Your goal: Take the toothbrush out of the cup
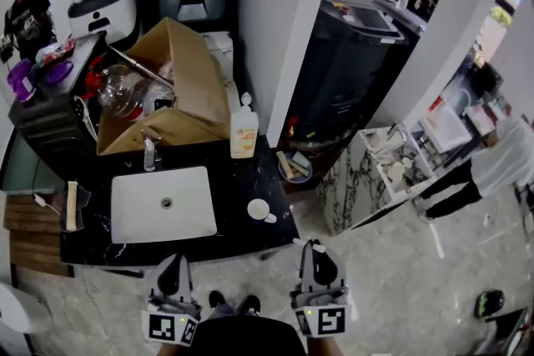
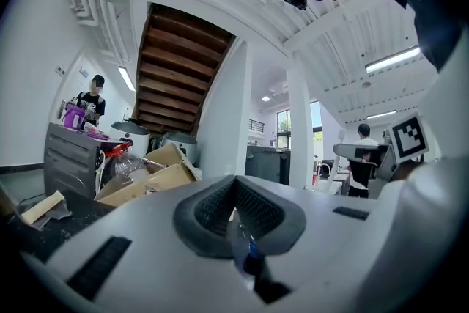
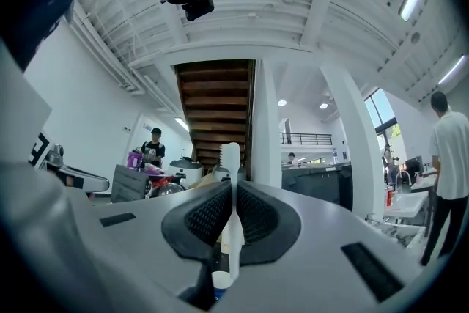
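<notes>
Right gripper (image 3: 233, 190): we see its jaws pinching a slim white plastic toothbrush (image 3: 231, 157) between the dark ribbed pads.
Toothbrush: it stands upright in that grip, its upper end rising above the jaw tips and its lower end running down behind the pads. It is clear of the cup.
Left gripper (image 2: 234, 183): we see its jaws pressed together with nothing between them.
Small white cup (image 1: 259, 210): it sits on the black stone countertop (image 1: 250, 179), just right of the white rectangular sink (image 1: 163, 204) and apart from both grippers.
Head view: we find both grippers low in the picture, at the near edge of the counter, left (image 1: 177, 260) and right (image 1: 314, 246).
Pale soap pump bottle (image 1: 244, 133): it stands behind the cup, beside an open brown cardboard box (image 1: 179, 96).
Person in a black cap (image 3: 152, 150): stands far off at the left.
</notes>
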### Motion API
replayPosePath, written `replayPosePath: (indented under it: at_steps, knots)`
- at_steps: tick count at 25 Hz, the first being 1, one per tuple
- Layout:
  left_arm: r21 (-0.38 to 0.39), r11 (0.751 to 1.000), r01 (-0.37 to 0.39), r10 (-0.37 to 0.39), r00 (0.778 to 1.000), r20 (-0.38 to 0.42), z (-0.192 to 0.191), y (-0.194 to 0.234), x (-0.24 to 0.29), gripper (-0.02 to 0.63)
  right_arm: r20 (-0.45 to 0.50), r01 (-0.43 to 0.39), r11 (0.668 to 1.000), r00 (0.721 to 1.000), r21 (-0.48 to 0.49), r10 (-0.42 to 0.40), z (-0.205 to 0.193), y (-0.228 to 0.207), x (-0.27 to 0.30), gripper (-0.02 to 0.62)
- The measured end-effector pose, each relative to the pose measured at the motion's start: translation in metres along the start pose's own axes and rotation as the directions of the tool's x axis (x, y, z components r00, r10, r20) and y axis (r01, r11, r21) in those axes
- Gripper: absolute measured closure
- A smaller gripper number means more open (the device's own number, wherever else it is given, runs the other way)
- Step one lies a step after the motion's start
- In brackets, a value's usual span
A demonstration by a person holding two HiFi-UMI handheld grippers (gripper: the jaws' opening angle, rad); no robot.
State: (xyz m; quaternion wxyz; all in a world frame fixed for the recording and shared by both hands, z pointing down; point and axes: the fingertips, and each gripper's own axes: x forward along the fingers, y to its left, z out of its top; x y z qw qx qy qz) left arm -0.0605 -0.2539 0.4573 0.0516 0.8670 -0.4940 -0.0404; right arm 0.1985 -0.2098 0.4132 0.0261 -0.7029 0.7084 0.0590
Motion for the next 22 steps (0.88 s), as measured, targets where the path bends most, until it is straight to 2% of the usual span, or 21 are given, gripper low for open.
replayPosePath:
  at_steps: [3,8,13,18,22]
  knots:
    - [-0.019,1.000,0.002,-0.002,1.000,0.003,0.0011,0.0006,-0.0015,0.601,0.017,0.005,1.000,1.000,-0.001,-0.005,0.0026,-0.0017,-0.0015,0.555]
    - [-0.002,0.999,0.039,-0.039,0.999,0.011,0.0035,-0.0044,-0.0005,0.601,0.004,0.016,1.000,1.000,-0.014,-0.016,0.0021,-0.0031,-0.0019,0.555]
    - [-0.001,0.999,0.041,-0.041,0.999,0.011,0.0043,-0.0045,-0.0007,0.601,0.046,0.014,1.000,0.999,-0.024,-0.013,0.0058,-0.0037,-0.0026,0.555]
    - [0.007,0.999,0.037,-0.037,0.999,0.014,0.0052,-0.0022,-0.0004,0.601,0.002,0.016,1.000,1.000,-0.009,-0.016,-0.0002,-0.0017,-0.0021,0.554]
    - [0.005,0.999,0.036,-0.036,0.999,0.010,0.0052,0.0008,0.0008,0.601,0.011,0.019,1.000,1.000,-0.022,-0.018,0.0005,-0.0014,-0.0002,0.554]
